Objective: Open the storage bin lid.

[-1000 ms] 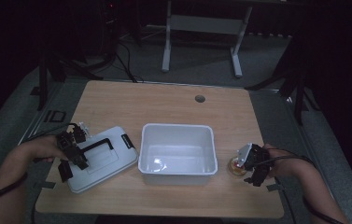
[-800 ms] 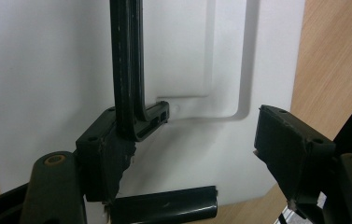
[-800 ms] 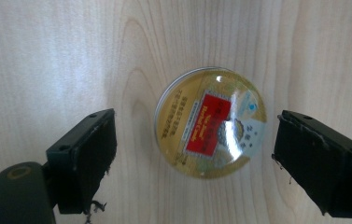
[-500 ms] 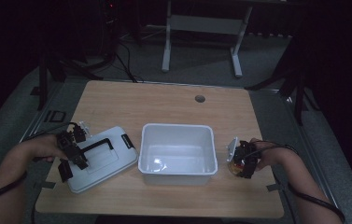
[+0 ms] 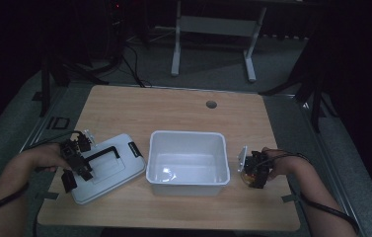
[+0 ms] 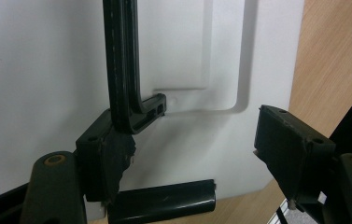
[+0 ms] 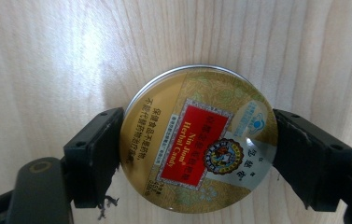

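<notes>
A round gold tin (image 7: 199, 140) with a red label sits between the jaws of my right gripper (image 7: 197, 154), which is shut on it over the wooden tabletop. In the high view this right gripper (image 5: 253, 170) is just right of the white bin (image 5: 187, 185), with the tin (image 5: 246, 177) at its tip. My left gripper (image 5: 75, 163) hovers over the white lid (image 5: 112, 170) lying left of the bin. Its jaws stand open around the lid (image 6: 197, 56), the left one against the black handle (image 6: 122, 65).
The bin is open, with a faint glint on its floor. A black latch (image 6: 162, 203) lies at the lid's near edge. A round cable hole (image 5: 211, 104) sits at the table's back. Bare wood surrounds the bin at the back and front.
My right gripper has shifted a little left toward the bin with the tin in it. The left gripper has stayed over the lid.
</notes>
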Demonstrator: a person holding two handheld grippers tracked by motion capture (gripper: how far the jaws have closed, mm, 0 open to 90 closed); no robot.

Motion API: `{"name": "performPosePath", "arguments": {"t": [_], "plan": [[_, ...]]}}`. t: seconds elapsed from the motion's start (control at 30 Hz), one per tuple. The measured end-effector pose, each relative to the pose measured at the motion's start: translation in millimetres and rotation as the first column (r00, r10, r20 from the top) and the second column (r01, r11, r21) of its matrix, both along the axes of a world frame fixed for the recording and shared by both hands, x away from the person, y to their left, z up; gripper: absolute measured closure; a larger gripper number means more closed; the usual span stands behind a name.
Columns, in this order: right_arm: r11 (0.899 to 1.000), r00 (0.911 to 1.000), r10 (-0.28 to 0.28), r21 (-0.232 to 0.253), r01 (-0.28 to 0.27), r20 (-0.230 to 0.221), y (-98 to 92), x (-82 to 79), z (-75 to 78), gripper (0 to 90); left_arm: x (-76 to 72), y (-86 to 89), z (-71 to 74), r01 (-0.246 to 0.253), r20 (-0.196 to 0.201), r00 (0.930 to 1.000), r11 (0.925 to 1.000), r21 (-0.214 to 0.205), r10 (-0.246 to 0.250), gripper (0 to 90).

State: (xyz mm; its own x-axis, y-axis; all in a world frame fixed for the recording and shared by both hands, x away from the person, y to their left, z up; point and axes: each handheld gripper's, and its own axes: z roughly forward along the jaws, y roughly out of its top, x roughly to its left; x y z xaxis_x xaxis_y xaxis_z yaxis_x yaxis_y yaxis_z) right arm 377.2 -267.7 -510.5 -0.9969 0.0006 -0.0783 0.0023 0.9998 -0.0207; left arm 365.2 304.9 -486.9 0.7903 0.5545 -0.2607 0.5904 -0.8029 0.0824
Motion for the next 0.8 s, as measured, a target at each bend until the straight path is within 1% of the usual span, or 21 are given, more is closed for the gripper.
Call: {"name": "performPosePath", "arguments": {"t": [0.07, 0.1, 0.13, 0.2, 0.23, 0.33, 0.4, 0.47, 0.53, 0.6, 0.67, 0.73, 0.8], "plan": [[1.000, 1.0000, 0.003, 0.005, -0.003, -0.002, -0.4, -0.4, 2.2, 20.5, -0.1, -0.2, 0.3, -0.002, -0.005, 1.0000, 1.0000, 0.001, 0.002, 27.1], [1.000, 0.9995, 0.000, 0.005, 0.001, -0.033, -1.4, -2.1, 7.3, 20.5, -0.8, -0.8, 0.7, 0.004, -0.010, 0.9999, 0.9999, 0.010, -0.004, 27.2], [1.000, 0.9990, -0.003, -0.002, 0.003, -0.044, -1.6, -3.3, 9.5, 20.5, -0.8, -0.8, 0.7, 0.004, -0.010, 0.9999, 0.9999, 0.010, -0.004, 27.2], [1.000, 0.9990, 0.002, -0.009, -0.002, -0.046, -1.6, -4.7, 11.7, 20.5, -1.3, -1.4, 2.0, 0.006, -0.006, 1.0000, 0.9999, 0.012, -0.005, 27.2], [1.000, 0.9988, -0.005, -0.013, 0.005, -0.048, -1.0, -6.5, 17.7, 20.5, -1.3, -1.3, 3.7, 0.007, 0.001, 1.0000, 0.9999, 0.009, -0.007, 27.2], [1.000, 0.9987, -0.005, 0.006, 0.006, -0.050, 0.5, -9.7, 28.5, 20.5, -1.5, -1.6, 5.0, 0.001, 0.004, 1.0000, 1.0000, 0.004, -0.001, 27.2], [1.000, 0.9987, -0.008, 0.007, 0.009, -0.051, 2.0, -11.8, 35.4, 20.5, -1.2, -2.9, 5.4, 0.012, 0.005, 0.9999, 0.9999, 0.011, -0.012, 27.2], [1.000, 0.9986, -0.003, 0.008, 0.004, -0.053, 3.7, -13.4, 41.4, 20.5, -0.7, -3.5, 4.8, 0.012, 0.003, 0.9999, 0.9998, 0.013, -0.012, 27.2], [1.000, 0.9986, -0.002, 0.005, 0.002, -0.052, 4.8, -14.4, 44.4, 20.5, -0.7, -3.8, 4.7, 0.014, 0.004, 0.9999, 0.9998, 0.016, -0.014, 27.2], [1.000, 0.9995, 0.004, 0.018, -0.003, -0.030, 6.6, -16.1, 54.2, 20.5, -0.8, -4.2, 5.7, 0.012, 0.008, 0.9999, 0.9999, 0.009, -0.013, 27.2], [0.999, 0.9998, -0.011, 0.030, 0.011, -0.017, 6.9, -16.0, 61.1, 20.5, -0.6, -3.9, 6.5, 0.013, 0.004, 0.9999, 0.9999, 0.006, -0.013, 27.2], [1.000, 0.9998, -0.016, 0.026, 0.017, -0.009, 6.9, -16.0, 64.0, 20.5, -1.0, -4.1, 7.1, 0.014, 0.006, 0.9999, 0.9999, 0.009, -0.014, 27.2], [1.000, 0.9998, -0.017, 0.020, 0.017, -0.003, 7.6, -16.5, 71.6, 20.6, -1.1, -4.4, 9.0, 0.014, 0.012, 0.9998, 0.9999, 0.008, -0.014, 27.2]]}}
